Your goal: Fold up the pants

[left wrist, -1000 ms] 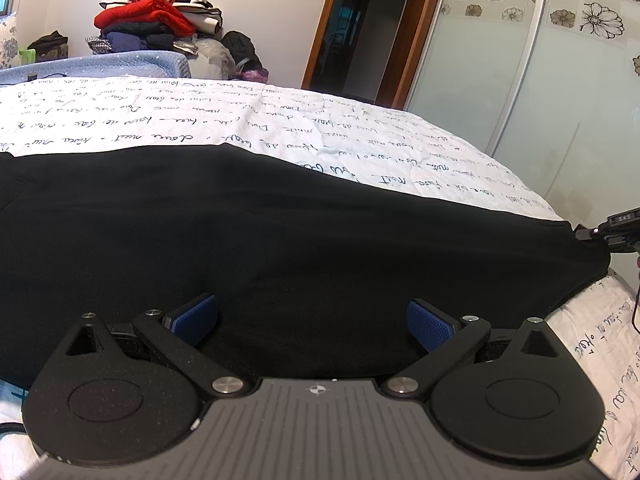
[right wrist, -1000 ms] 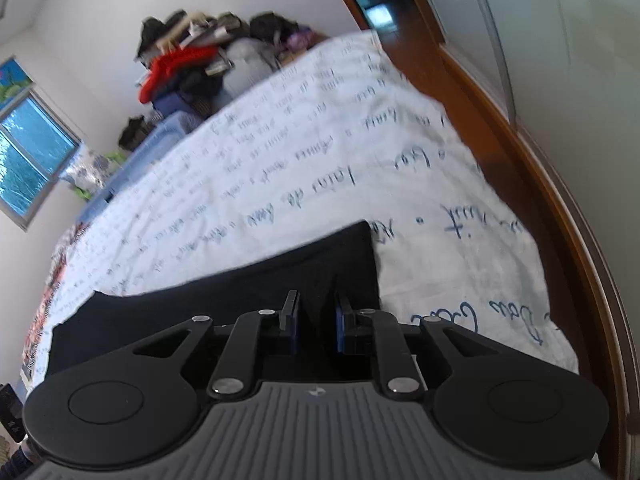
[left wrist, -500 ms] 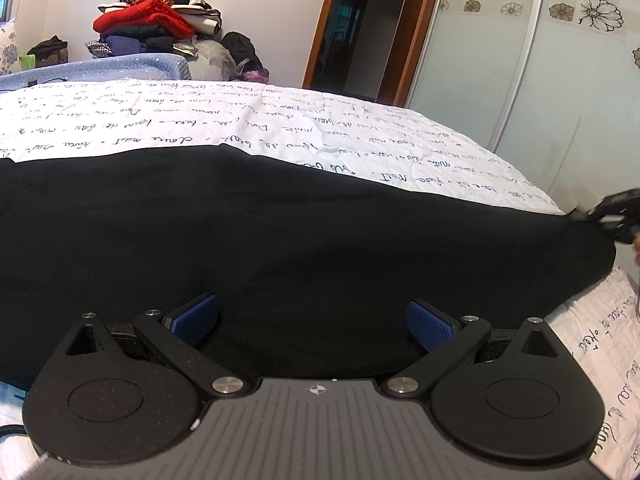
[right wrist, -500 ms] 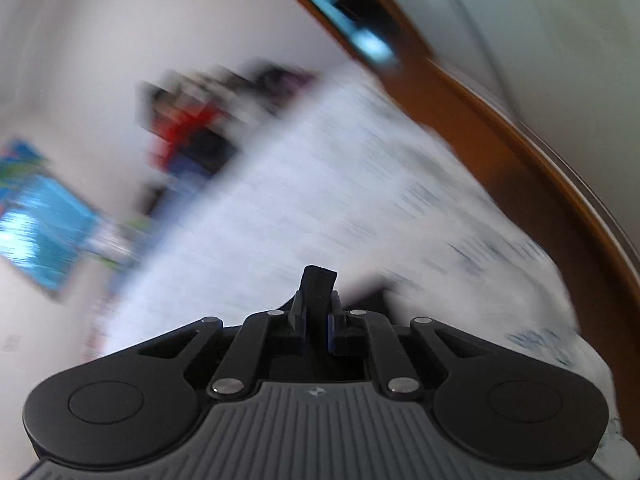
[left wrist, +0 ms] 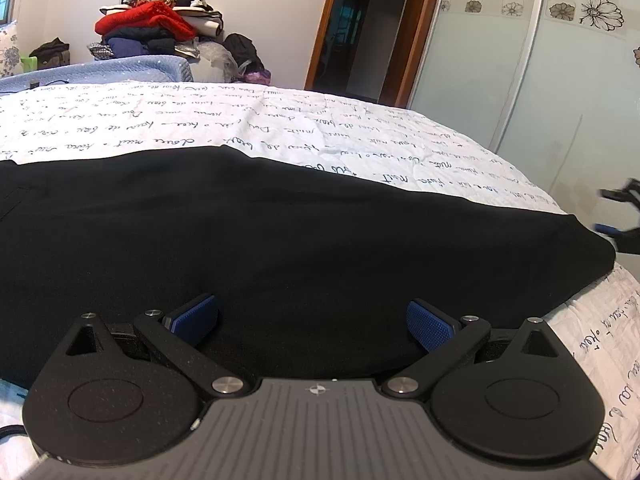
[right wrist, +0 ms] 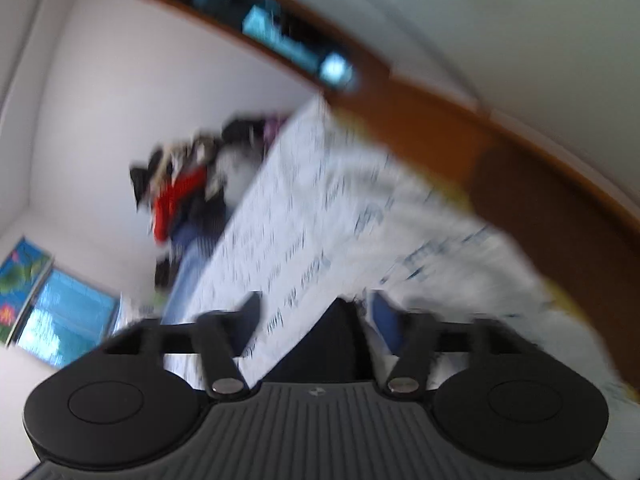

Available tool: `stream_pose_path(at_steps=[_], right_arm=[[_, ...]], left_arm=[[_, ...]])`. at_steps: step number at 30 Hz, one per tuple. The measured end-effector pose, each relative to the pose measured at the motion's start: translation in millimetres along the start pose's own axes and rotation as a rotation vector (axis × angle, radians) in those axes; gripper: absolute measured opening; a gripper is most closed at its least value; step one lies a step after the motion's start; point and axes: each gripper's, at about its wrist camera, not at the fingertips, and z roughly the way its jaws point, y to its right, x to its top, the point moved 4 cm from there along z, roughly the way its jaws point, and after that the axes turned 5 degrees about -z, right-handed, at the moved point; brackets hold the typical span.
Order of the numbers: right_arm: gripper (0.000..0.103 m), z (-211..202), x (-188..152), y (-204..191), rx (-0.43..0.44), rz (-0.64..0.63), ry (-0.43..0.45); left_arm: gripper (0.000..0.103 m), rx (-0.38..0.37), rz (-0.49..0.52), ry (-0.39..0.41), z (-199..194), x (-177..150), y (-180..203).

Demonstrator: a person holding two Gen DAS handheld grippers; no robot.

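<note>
The black pants (left wrist: 280, 240) lie flat across the white bedspread with handwriting print (left wrist: 240, 120). My left gripper (left wrist: 312, 320) is open, its blue pads wide apart just above the near edge of the pants. My right gripper (right wrist: 316, 320) is open, in a blurred and tilted view, with a corner of the black pants (right wrist: 320, 344) showing between its fingers near the camera. It also shows at the right edge of the left wrist view (left wrist: 620, 216), just off the pants' right end.
A pile of clothes (left wrist: 160, 28) sits beyond the far side of the bed. A brown door frame (left wrist: 412, 28) and a frosted sliding wardrobe door (left wrist: 540, 80) stand to the right. The bed's right edge (left wrist: 600, 320) is close.
My right gripper opened and let go of the pants' end, then swung up and away, tilting. The pants' right end now lies on the bed. My left gripper has stayed still.
</note>
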Motion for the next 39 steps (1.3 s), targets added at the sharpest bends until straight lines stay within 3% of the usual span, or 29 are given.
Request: stream_pose_path(at_steps=[3, 6, 9, 10, 12, 16, 20, 24, 27, 30, 34, 36, 39], right_arm=[[0.068, -30.7, -16.9, -16.1, 0.01, -0.055, 0.016], [0.068, -24.5, -42.1, -40.9, 0.104, -0.058, -0.057], [0.069, 11.3, -59.3, -69.7, 0.169, -0.071, -0.132], [0.069, 27.6, -63.4, -80.7, 0.191, -0.064, -0.154], [0.074, 60.5, -69.9, -96.9, 0.214, -0.04, -0.209], [0.074, 117.6, -88.2, -123.6, 0.182, -0.035, -0.337], [0.074, 146.1, -114.8, -148.8, 0.181, -0.098, -0.476], [0.074, 168.2, -127.6, -170.2, 0.188, -0.125, -0.545], [0.074, 191.7, -128.5, -206.5, 0.207, -0.371, -0.6], [0.074, 206.3, -141.0, -234.9, 0.113, -0.729, -0.603], [0.073, 213.9, -175.6, -247.7, 0.026, -1.19, -0.615], [0.07, 220.2, -200.9, -242.5, -0.013, -1.319, -0.689], [0.062, 220.9, -208.5, -238.3, -0.007, -1.332, -0.681]], left_arm=[[0.097, 0.075, 0.035, 0.035, -8.4, 6.8, 13.7], [0.099, -0.057, 0.088, 0.049, -9.7, 25.5, 51.5], [0.102, -0.153, 0.234, 0.042, 11.1, 42.7, 105.5], [0.102, -0.175, 0.275, 0.033, 23.4, 44.6, 119.7], [0.1, -0.135, 0.331, 0.002, 52.1, 45.3, 139.4], [0.096, 0.0, 0.293, -0.036, 80.8, 44.1, 145.7], [0.098, 0.02, 0.215, 0.089, 51.1, 39.1, 123.6], [0.1, 0.02, 0.112, 0.188, 25.7, 30.8, 102.1], [0.1, 0.042, 0.027, 0.256, 16.3, 17.3, 86.7], [0.101, 0.06, -0.037, 0.284, 11.4, 11.6, 78.6], [0.102, 0.033, -0.13, 0.222, 17.9, 17.4, 62.4], [0.102, 0.027, -0.191, 0.21, 19.0, 18.8, 52.7], [0.102, 0.017, -0.259, 0.192, 20.0, 15.9, 40.3]])
